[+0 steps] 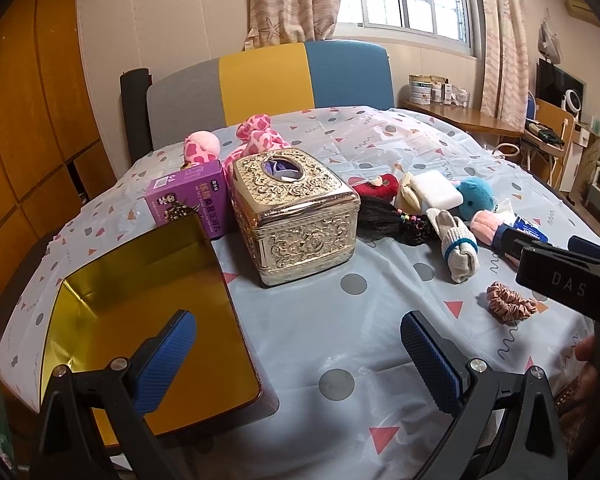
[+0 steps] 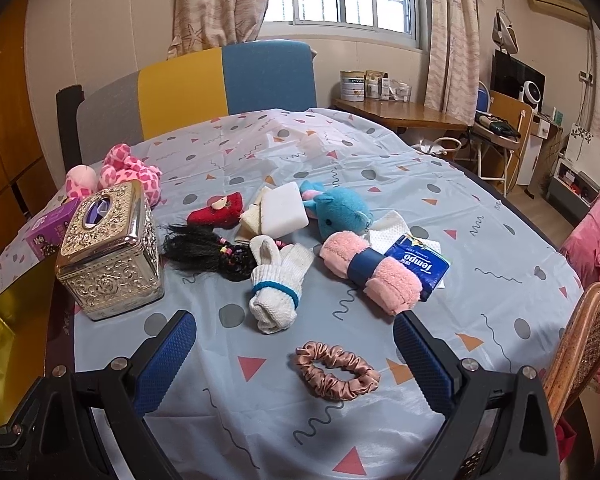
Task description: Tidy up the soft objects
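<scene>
A gold-lined tin box (image 1: 148,320) lies open at the table's left edge, under my open left gripper (image 1: 300,354). My right gripper (image 2: 296,354) is open above a pink satin scrunchie (image 2: 337,371) (image 1: 510,302). Beyond it lie a rolled white sock (image 2: 278,294) (image 1: 458,246), a pink fuzzy roll (image 2: 370,268), a blue plush (image 2: 338,210) (image 1: 478,196), a black hair piece (image 2: 208,250) (image 1: 392,222), a red plush (image 2: 218,210) and a white sponge (image 2: 282,208). Pink spotted plush toys (image 1: 252,136) (image 2: 128,174) sit at the back left.
An ornate gold tissue box (image 1: 296,216) (image 2: 110,252) and a purple carton (image 1: 188,200) stand left of centre. A Tempo tissue pack (image 2: 418,270) lies by the pink roll. A colour-block chair (image 1: 268,76) is behind the table, a wicker chair (image 2: 580,344) at the right.
</scene>
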`<action>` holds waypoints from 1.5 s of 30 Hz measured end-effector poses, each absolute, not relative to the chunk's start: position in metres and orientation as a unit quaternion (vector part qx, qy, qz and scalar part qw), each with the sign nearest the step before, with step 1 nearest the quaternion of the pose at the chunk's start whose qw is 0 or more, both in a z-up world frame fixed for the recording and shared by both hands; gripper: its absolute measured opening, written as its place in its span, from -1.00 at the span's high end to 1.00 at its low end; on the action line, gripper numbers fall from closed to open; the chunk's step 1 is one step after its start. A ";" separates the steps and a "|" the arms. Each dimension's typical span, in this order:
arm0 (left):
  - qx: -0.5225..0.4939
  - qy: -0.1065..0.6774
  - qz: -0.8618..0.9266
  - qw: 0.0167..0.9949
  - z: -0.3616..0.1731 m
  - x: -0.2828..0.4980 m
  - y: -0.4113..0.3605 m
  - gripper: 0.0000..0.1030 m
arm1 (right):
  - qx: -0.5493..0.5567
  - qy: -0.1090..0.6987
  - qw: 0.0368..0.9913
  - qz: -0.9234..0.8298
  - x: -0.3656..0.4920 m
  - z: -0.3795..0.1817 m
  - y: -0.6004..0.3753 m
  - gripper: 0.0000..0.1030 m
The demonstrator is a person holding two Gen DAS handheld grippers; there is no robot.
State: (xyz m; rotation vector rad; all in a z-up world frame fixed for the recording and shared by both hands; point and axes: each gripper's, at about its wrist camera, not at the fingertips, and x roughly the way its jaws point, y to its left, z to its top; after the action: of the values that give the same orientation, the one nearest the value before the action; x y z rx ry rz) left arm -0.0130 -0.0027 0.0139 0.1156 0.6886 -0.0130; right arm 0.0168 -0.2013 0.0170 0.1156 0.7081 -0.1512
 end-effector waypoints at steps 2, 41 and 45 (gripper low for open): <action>0.058 0.338 -0.008 0.939 0.014 -0.013 -0.003 -0.99 | 0.058 0.346 0.933 -0.075 0.018 0.018 -0.202 -0.95; 0.061 0.413 -0.121 0.901 0.000 0.033 -0.058 -0.99 | 0.160 0.332 0.923 -0.115 0.020 0.034 -0.297 -0.96; 0.060 0.424 -0.147 0.892 -0.001 0.053 -0.077 -0.98 | 0.189 0.331 0.918 -0.112 0.022 0.032 -0.308 -0.96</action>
State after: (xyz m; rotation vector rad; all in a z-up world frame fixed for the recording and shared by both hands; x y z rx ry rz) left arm 0.0531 -0.0771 -0.0009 0.1245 0.8791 -0.3047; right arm 0.0215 -0.3083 0.0320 0.3877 0.6811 -0.2303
